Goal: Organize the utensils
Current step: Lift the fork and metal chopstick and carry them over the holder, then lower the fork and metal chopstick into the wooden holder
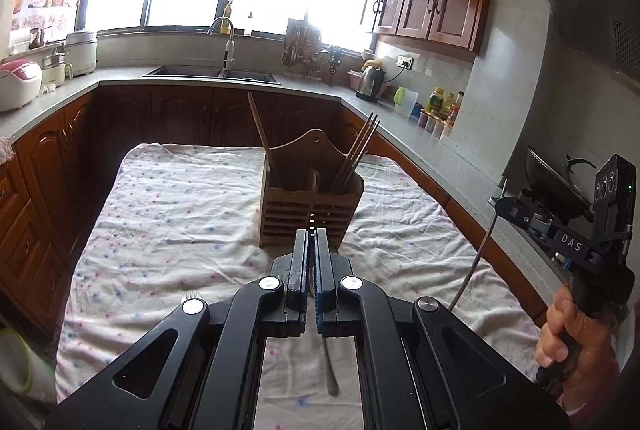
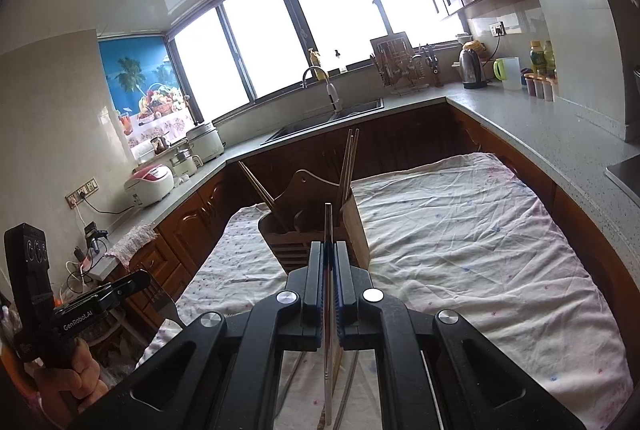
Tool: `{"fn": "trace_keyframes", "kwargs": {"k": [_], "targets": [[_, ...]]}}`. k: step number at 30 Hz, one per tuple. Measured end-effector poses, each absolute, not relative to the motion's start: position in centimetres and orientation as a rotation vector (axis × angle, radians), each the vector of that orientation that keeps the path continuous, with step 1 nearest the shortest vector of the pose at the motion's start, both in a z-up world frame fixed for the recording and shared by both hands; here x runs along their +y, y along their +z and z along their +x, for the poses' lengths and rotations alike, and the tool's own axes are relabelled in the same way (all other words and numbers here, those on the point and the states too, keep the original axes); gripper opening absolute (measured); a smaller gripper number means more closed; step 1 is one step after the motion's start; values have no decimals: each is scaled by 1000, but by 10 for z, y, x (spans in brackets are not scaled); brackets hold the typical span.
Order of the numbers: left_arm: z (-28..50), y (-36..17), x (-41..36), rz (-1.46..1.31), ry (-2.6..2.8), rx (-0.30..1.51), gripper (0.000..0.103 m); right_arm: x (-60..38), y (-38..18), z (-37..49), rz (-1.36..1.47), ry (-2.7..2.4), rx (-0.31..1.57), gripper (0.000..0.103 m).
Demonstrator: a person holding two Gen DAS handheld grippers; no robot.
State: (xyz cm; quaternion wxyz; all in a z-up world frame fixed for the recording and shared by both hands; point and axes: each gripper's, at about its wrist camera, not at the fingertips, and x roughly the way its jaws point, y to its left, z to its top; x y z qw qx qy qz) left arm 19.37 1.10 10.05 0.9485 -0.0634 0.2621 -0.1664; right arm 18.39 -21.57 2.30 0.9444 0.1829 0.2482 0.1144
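Left tool (image 1: 311,230) pinches a fork (image 1: 330,370); right tool (image 2: 329,250) pinches a chopstick (image 2: 328,370). Both hover just before the wooden holder (image 1: 310,208) on the bench (image 1: 172,214). Recommended: lift above the rim, align over the matching compartment, then lower vertically.

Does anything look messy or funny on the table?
The flowered cloth is rumpled, and the chopsticks lean crookedly out of the wooden holder. A fork lies loose on the cloth. Nothing looks spilled or broken.
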Motion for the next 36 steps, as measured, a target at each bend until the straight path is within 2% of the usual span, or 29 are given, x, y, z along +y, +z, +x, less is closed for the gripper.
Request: {"fn": "trace_keyframes", "kwargs": {"k": [36], "targets": [[294, 132, 32, -131, -197, 430, 1, -219, 54, 278, 401, 213, 359, 4]]}}
